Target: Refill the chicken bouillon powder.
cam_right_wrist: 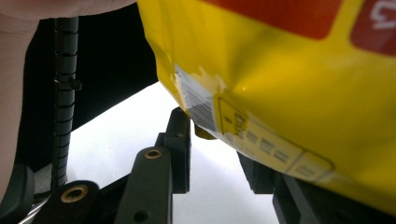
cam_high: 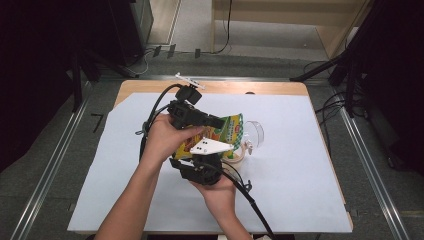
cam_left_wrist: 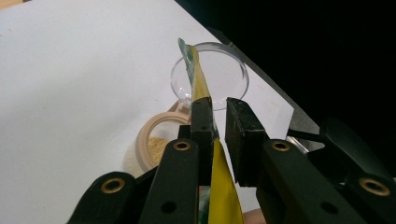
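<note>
Yellow pouch point(cam_high: 227, 131): a flat printed snack packet, yellow with green and red print, held up above the table between the two grippers; in the high view it lies just over the glass and the tape roll.
Pouch edge, left gripper view: the pouch point(cam_left_wrist: 219, 179) is seen edge-on, running up between the jaws and past their tips, its green top corner in front of the glass.
Pouch face, right gripper view: the yellow face point(cam_right_wrist: 299, 84) with a barcode and small print fills the upper right, its lower corner hanging between the jaws.
Left gripper point(cam_high: 212, 121): raised over the middle of the table in the person's left hand point(cam_high: 162, 137), jaws pointing right. Its left jaw lies flat against the pouch; the right jaw stands a little off it, a narrow gap showing.
Right gripper point(cam_high: 200, 167): held in the right hand point(cam_high: 220, 192) below the pouch, grey three-cornered plate on top. Jaws stand parted with the pouch corner between them; contact with the pads cannot be told.
Clear glass point(cam_left_wrist: 210, 74): round, transparent, resting on the white sheet just beyond the left gripper's tips.
Tape roll point(cam_left_wrist: 156, 144): beige ring, flat on the sheet, touching or just beside the glass.
White sheet point(cam_high: 300, 165): covers most of the wooden table point(cam_high: 270, 88).
</note>
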The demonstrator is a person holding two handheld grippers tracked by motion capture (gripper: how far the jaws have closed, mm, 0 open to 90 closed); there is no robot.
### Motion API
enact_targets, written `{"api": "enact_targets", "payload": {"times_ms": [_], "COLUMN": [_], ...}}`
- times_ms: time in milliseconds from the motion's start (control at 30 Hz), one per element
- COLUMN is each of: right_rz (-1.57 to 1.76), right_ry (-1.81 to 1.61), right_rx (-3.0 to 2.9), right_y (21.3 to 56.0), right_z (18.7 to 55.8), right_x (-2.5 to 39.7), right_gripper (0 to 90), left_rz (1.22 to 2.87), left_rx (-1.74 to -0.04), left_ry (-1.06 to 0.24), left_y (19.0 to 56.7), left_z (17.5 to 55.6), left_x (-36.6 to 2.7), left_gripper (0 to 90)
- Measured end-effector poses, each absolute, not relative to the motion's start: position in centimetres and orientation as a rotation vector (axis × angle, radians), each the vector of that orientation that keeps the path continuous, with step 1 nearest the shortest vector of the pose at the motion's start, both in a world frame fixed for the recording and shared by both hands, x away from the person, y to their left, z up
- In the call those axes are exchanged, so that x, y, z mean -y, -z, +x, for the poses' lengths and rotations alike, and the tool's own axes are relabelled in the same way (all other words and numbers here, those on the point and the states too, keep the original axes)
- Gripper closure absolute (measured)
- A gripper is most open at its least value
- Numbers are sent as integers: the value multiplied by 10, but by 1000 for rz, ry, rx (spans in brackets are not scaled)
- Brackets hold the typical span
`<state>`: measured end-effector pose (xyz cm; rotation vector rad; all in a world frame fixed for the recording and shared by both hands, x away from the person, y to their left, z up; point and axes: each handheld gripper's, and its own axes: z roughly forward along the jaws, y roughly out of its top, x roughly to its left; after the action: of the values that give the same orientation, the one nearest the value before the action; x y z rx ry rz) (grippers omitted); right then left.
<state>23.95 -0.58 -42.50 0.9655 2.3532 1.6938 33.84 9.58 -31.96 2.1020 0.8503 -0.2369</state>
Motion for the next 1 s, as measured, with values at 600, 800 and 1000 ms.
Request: {"api": "enact_targets", "payload": {"times_ms": [600,800,1000], "right_rz": [968,964,968], "right_ry": [-1717,-1715,-1714], "right_rx": [-2352,-2357,-2356], "right_y": [424,424,424], "right_z": [239,239,239], "right_x": [6,5,5], "right_gripper": [683,682,682], "left_rz": [2096,2097,2096], "left_rx": [-887,-894,-889], "left_ry": [226,231,231], "left_y": [316,317,318], "left_z": [335,336,337], "left_x": [-96,-95,-95], "left_gripper": [813,808,805]}}
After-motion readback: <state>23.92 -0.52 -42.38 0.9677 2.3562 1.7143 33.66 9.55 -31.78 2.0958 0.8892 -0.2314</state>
